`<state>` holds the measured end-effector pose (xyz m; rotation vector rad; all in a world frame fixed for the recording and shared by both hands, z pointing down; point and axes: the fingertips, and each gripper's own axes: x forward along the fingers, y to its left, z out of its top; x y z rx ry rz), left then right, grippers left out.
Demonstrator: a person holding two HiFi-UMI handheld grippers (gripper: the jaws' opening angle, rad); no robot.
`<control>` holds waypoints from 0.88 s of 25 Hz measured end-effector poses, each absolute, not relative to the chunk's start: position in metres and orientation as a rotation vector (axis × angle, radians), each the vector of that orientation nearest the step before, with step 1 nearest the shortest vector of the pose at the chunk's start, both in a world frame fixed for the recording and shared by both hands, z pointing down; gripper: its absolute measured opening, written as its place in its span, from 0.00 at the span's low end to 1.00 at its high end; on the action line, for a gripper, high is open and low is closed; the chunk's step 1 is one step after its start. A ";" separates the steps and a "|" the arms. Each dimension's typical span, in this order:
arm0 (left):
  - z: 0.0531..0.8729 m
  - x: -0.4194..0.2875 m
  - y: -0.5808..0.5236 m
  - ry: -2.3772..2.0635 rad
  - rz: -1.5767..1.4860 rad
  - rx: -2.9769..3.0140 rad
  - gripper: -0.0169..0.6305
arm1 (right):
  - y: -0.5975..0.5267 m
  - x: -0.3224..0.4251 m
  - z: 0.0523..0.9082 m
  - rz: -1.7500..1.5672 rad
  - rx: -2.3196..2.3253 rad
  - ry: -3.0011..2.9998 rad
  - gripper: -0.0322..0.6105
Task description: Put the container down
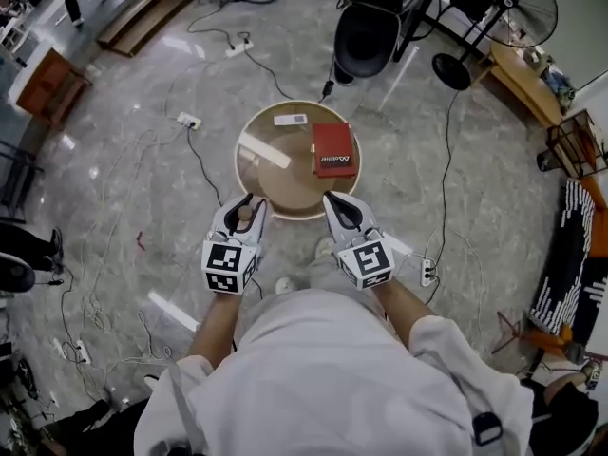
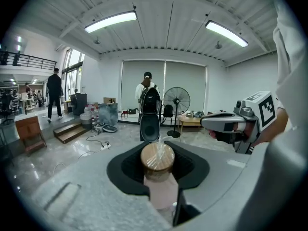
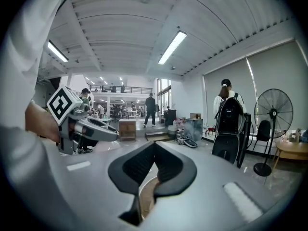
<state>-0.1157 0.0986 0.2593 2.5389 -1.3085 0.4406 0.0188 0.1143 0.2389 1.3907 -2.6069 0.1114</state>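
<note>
A small jar with a pale pink body and a round wooden lid (image 2: 157, 160) sits between the black pads of my left gripper (image 2: 158, 147), which is shut on it. In the head view the left gripper (image 1: 245, 204) holds the jar (image 1: 245, 215) just over the near left rim of a round wooden table (image 1: 275, 193). My right gripper (image 1: 334, 199) hangs over the near right rim, with its jaws meeting at the tips and nothing between them (image 3: 154, 147). Each gripper shows in the other's view: the right gripper (image 2: 231, 124) and the left gripper (image 3: 83, 127).
On the table lie a red book (image 1: 334, 150), a white label (image 1: 291, 120) and a pale wooden strip (image 1: 265, 150). Beyond it stand a black chair (image 1: 366, 36) and a floor fan (image 1: 513, 8). Cables and a power strip (image 1: 188, 120) run over the marble floor.
</note>
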 end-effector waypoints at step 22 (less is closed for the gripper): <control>0.311 -0.049 -0.038 -1.414 0.499 2.433 0.19 | -0.033 0.080 0.284 0.160 1.215 -2.658 0.05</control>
